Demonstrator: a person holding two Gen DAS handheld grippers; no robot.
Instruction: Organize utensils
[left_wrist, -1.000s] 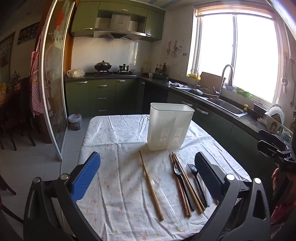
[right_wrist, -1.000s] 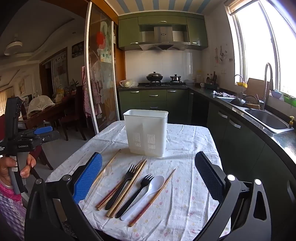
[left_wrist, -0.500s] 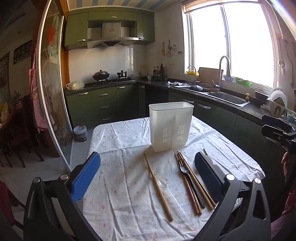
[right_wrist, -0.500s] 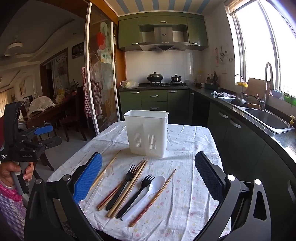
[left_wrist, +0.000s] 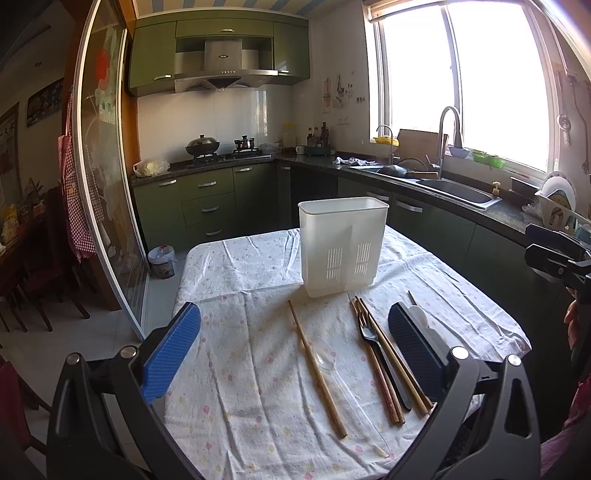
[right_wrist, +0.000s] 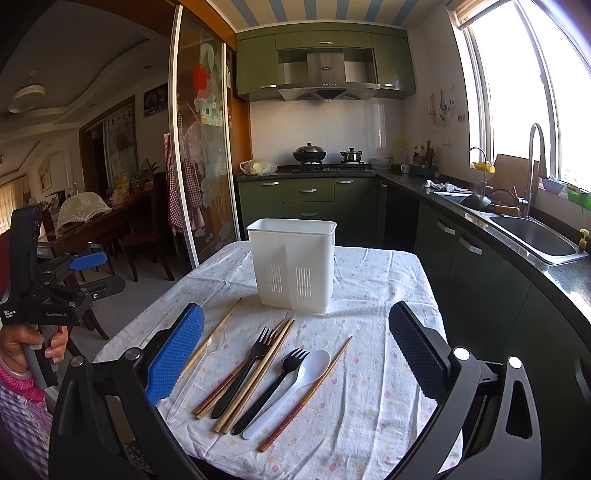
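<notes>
Right wrist view, utensils (right_wrist: 275, 376) near table edge (right_wrist: 332, 467), holder (right_wrist: 291, 264) beyond.

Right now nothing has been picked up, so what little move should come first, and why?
Probably lower the right gripper onto the white spoon. Both grippers are open and hold nothing, every utensil lies flat on the cloth, and the spoon sits between the right fingers, in front of the holder.

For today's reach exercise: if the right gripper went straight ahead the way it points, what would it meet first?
Probably the white utensil holder, which stands centred ahead of the open right gripper; the black forks lie lower, likely underneath its line. Depth is unclear.
</notes>
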